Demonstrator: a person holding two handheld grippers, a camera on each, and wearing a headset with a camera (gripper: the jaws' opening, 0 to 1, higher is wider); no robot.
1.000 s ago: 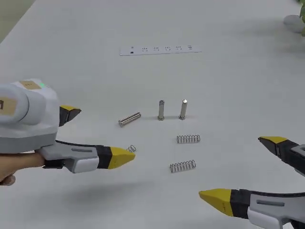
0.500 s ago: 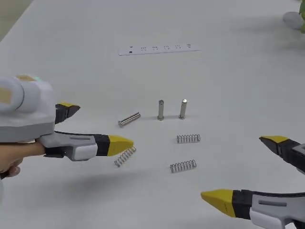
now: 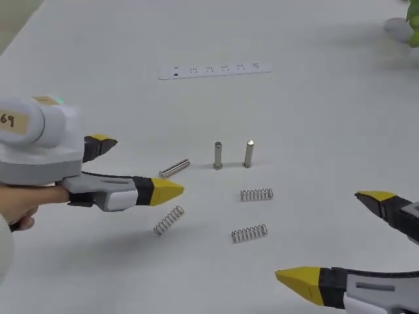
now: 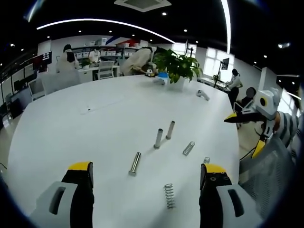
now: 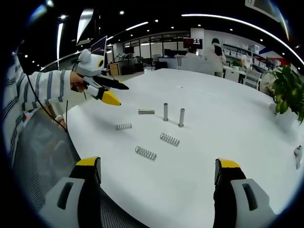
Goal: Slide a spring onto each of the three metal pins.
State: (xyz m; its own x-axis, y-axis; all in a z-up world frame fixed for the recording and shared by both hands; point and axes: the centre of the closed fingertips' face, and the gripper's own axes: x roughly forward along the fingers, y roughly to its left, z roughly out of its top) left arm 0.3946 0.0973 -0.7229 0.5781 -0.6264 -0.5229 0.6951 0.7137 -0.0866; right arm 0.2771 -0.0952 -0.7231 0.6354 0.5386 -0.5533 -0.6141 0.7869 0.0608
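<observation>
Two metal pins (image 3: pixel 218 155) (image 3: pixel 249 153) stand upright mid-table, and a third pin (image 3: pixel 175 168) lies flat to their left. Three loose springs lie on the table: one (image 3: pixel 256 194) just in front of the standing pins, one (image 3: pixel 249 233) nearer me, one (image 3: pixel 169 220) to the left. My left gripper (image 3: pixel 141 165) hovers open left of the lying pin, with nothing between its fingers; its own view looks over the lying pin (image 4: pixel 135 163) and a spring (image 4: pixel 169 195). Low on the right, my right gripper (image 3: pixel 327 237) is open and empty, facing the springs (image 5: pixel 146 153).
A white power strip (image 3: pixel 216 69) lies flat at the back of the white table (image 3: pixel 314 111). A potted plant (image 4: pixel 178 66) stands toward the far right corner. People sit at desks well beyond the table.
The left gripper has pulled back to the left and risen a little, uncovering the leftmost spring that its near fingertip hid. The right gripper has hardly moved.
</observation>
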